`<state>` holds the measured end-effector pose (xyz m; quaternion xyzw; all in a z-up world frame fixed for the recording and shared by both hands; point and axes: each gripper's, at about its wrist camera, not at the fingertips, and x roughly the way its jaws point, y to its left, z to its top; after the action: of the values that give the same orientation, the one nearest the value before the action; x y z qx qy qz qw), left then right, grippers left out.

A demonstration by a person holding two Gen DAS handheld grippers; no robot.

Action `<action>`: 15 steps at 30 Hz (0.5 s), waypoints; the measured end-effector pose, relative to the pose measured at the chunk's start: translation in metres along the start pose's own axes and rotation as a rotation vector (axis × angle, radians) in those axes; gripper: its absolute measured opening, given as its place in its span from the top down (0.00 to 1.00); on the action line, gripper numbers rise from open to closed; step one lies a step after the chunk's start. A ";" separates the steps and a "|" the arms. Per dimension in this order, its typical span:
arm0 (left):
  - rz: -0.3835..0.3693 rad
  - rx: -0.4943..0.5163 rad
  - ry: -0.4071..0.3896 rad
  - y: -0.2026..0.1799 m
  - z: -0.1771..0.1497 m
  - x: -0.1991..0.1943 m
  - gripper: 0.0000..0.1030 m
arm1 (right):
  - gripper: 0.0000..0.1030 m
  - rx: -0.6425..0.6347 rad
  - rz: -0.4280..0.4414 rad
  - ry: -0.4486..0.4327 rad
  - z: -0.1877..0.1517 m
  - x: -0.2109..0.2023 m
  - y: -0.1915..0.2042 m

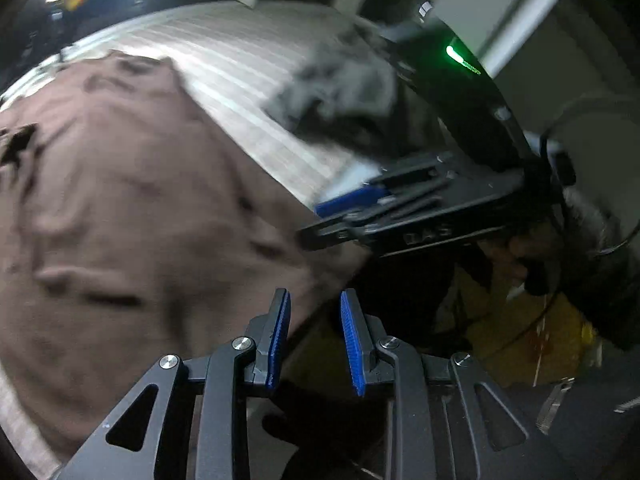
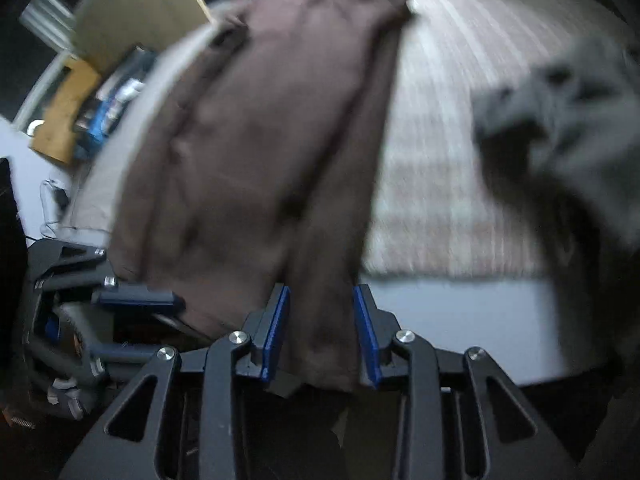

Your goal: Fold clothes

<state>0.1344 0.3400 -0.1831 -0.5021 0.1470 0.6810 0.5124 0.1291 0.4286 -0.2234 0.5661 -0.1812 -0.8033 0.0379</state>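
Observation:
A brown garment [image 1: 132, 200] lies spread on a white-striped bed cover [image 1: 248, 64], blurred by motion. My left gripper [image 1: 315, 300] is open at the garment's near corner; cloth edge lies between and past its blue pads. The right gripper [image 1: 340, 216] shows in the left wrist view at that edge. In the right wrist view the brown garment [image 2: 260, 152] hangs over the bed's front edge, and a strip of it lies between the open jaws of my right gripper [image 2: 322, 296]. The left gripper [image 2: 136, 300] shows at lower left.
A crumpled grey garment [image 1: 340, 88] lies further back on the bed; it also shows at the right in the right wrist view [image 2: 568, 112]. A cardboard box and clutter [image 2: 88, 108] stand left of the bed. Yellow fabric [image 1: 520, 340] lies below the bed edge.

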 end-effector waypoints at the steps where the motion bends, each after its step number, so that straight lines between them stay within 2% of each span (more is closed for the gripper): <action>1: 0.017 -0.002 0.019 -0.004 -0.003 0.013 0.76 | 0.71 0.008 -0.006 0.020 -0.003 -0.003 -0.002; 3: 0.027 -0.018 0.021 -0.010 -0.006 0.023 0.76 | 0.71 0.024 -0.018 0.031 -0.008 -0.018 -0.006; 5: 0.064 -0.033 -0.031 -0.017 -0.005 0.020 0.75 | 0.71 0.024 -0.022 -0.019 -0.008 -0.045 -0.009; 6: 0.082 -0.049 -0.065 -0.020 -0.003 0.017 0.70 | 0.71 0.027 -0.025 -0.045 -0.006 -0.056 -0.011; 9: 0.136 -0.078 -0.124 -0.029 0.006 0.018 0.44 | 0.69 0.024 -0.041 -0.132 0.016 -0.088 -0.018; 12: 0.245 -0.043 -0.092 -0.043 0.018 0.037 0.43 | 0.64 -0.009 -0.039 -0.183 0.046 -0.100 -0.021; 15: 0.325 -0.025 -0.042 -0.047 0.026 0.058 0.43 | 0.57 -0.034 -0.019 -0.190 0.092 -0.088 -0.017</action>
<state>0.1615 0.4109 -0.2051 -0.4640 0.2070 0.7669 0.3922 0.0782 0.4905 -0.1227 0.4881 -0.1651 -0.8567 0.0226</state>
